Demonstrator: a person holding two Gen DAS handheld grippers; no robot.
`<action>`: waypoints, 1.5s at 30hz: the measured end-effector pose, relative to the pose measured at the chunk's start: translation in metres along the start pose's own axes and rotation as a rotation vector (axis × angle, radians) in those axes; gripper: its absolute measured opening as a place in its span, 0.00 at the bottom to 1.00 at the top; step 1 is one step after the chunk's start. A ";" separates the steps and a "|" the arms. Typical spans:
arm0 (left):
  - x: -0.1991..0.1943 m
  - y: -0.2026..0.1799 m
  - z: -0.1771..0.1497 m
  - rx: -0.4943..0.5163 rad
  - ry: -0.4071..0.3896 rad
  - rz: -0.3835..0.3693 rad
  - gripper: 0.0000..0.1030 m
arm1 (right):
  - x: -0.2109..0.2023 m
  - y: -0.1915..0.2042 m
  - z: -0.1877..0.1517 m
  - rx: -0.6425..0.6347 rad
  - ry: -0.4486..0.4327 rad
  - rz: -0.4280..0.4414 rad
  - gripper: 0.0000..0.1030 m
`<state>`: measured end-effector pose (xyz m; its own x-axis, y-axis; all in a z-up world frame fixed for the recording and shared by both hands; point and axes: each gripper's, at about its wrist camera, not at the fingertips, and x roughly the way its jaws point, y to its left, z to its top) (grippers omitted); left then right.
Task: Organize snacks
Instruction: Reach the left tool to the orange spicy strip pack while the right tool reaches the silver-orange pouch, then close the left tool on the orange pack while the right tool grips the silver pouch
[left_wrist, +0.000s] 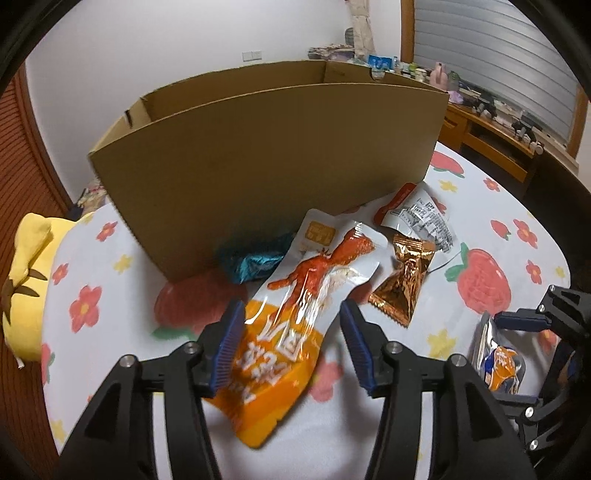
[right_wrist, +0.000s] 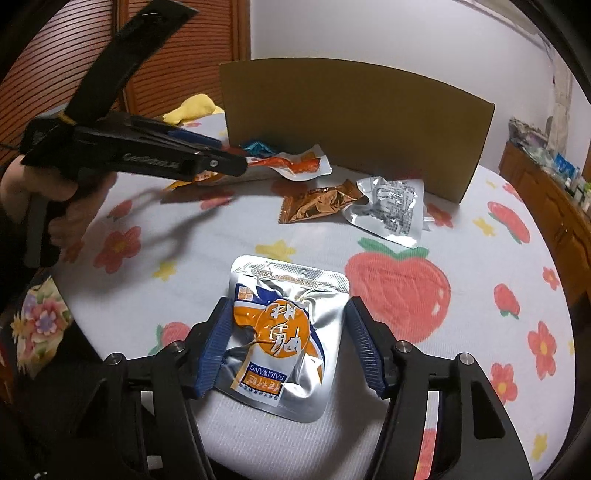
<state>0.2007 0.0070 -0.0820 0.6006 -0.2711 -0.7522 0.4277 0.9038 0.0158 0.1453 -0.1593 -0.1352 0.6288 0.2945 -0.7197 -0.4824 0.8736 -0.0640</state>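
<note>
A long white and orange snack packet (left_wrist: 295, 302) lies on the flowered cloth between the jaws of my left gripper (left_wrist: 291, 310). Its left pad touches the packet's edge and the right pad stands apart, so the gripper is open. My right gripper (right_wrist: 290, 306) is open around a silver pouch with an orange label (right_wrist: 280, 339), which lies flat; the pads sit close to its sides. In the right wrist view a hand holds the left gripper (right_wrist: 229, 162) over the same packet (right_wrist: 295, 166). An open cardboard box (left_wrist: 266, 147) stands upright behind the snacks.
A gold wrapper (left_wrist: 402, 284), a white printed packet with a red edge (left_wrist: 424, 218) and a teal foil wrapper (left_wrist: 255, 258) lie at the foot of the box. A yellow plush (left_wrist: 26, 277) sits at the table's left edge. A cluttered wooden shelf (left_wrist: 491, 122) stands at the back right.
</note>
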 end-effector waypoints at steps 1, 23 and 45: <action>0.002 0.000 0.002 0.001 0.004 -0.006 0.56 | 0.000 0.000 -0.001 0.001 -0.003 0.001 0.62; 0.023 0.002 0.003 0.026 0.084 -0.029 0.43 | -0.002 0.000 -0.002 0.005 -0.017 0.000 0.62; -0.037 -0.006 -0.043 -0.057 0.000 -0.064 0.35 | 0.000 -0.006 0.003 0.008 -0.005 -0.007 0.61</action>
<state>0.1466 0.0260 -0.0829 0.5728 -0.3290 -0.7508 0.4262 0.9019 -0.0701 0.1502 -0.1634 -0.1327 0.6352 0.2903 -0.7157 -0.4728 0.8789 -0.0632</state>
